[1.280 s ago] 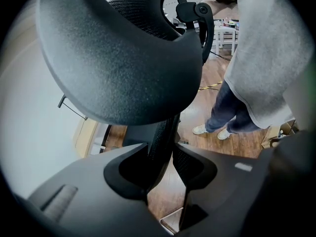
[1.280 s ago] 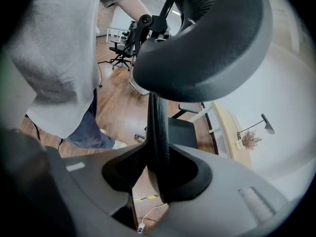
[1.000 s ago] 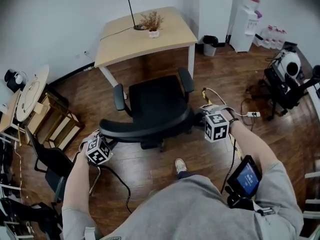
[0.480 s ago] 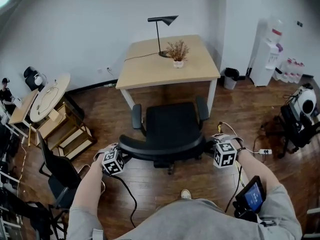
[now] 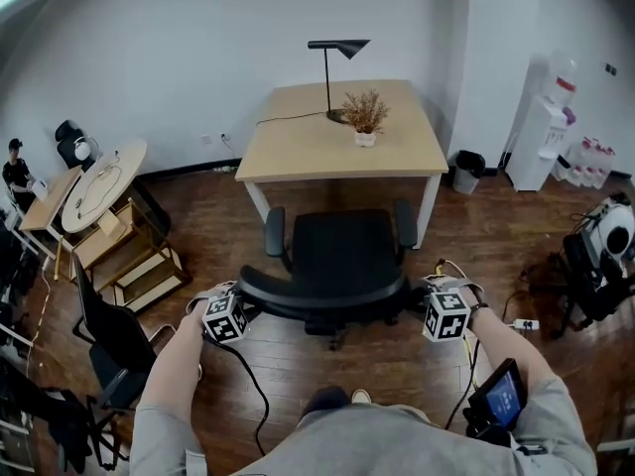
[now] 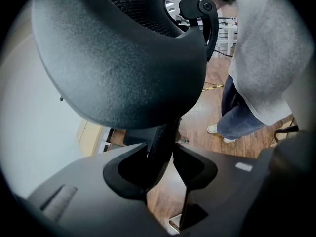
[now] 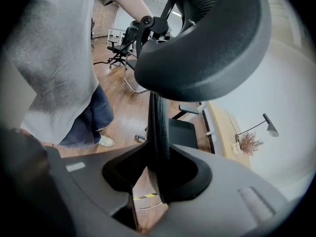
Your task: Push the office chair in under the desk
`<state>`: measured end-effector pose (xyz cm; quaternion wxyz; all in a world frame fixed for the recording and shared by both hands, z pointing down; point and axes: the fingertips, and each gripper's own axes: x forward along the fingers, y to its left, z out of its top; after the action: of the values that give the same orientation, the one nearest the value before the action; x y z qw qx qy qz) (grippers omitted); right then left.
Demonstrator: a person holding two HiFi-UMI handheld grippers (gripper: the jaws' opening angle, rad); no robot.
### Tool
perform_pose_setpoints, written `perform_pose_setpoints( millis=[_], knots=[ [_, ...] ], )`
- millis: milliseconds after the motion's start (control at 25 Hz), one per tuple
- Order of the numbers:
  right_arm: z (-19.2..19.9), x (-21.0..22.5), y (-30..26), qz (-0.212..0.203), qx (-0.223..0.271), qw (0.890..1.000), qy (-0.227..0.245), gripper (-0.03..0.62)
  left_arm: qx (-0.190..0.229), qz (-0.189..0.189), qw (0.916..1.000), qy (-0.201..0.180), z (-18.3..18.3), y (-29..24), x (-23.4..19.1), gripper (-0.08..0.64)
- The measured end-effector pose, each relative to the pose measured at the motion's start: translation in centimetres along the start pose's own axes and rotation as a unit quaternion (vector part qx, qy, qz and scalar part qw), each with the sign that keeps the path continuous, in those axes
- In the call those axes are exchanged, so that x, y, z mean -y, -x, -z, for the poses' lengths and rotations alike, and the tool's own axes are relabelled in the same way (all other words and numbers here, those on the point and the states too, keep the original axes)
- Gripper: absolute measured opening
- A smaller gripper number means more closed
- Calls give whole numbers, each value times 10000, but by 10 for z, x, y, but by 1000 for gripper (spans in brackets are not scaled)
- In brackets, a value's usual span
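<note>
Chair (image 5: pixel 342 251) right in front of desk (image 5: pixel 298 137), seat not under it yet. Left gripper (image 5: pixel 241 308) and right gripper (image 5: pixel 422 305) each pinched tight on a side edge of the chair back. Push slow and straight, both sides together, aimed at the gap under the desk.

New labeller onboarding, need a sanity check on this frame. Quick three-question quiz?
1. True or false: the office chair is already tucked under the desk.
2. The left gripper and right gripper are each clamped on: A) an armrest, B) the backrest edge, C) a desk leg?
3. What stands next to the lamp on the desk?
Key: 1 false; 2 B; 3 a small potted plant.
</note>
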<state>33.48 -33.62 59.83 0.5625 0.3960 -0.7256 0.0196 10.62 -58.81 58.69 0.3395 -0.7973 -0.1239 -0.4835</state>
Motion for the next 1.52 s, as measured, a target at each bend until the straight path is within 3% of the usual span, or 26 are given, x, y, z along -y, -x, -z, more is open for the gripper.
perform_pose_setpoints(
  millis=[1520],
  knots=[
    [32, 174, -75, 172, -291, 9987, -387, 146, 287, 19, 9992, -285, 10, -94, -193, 167]
  ],
)
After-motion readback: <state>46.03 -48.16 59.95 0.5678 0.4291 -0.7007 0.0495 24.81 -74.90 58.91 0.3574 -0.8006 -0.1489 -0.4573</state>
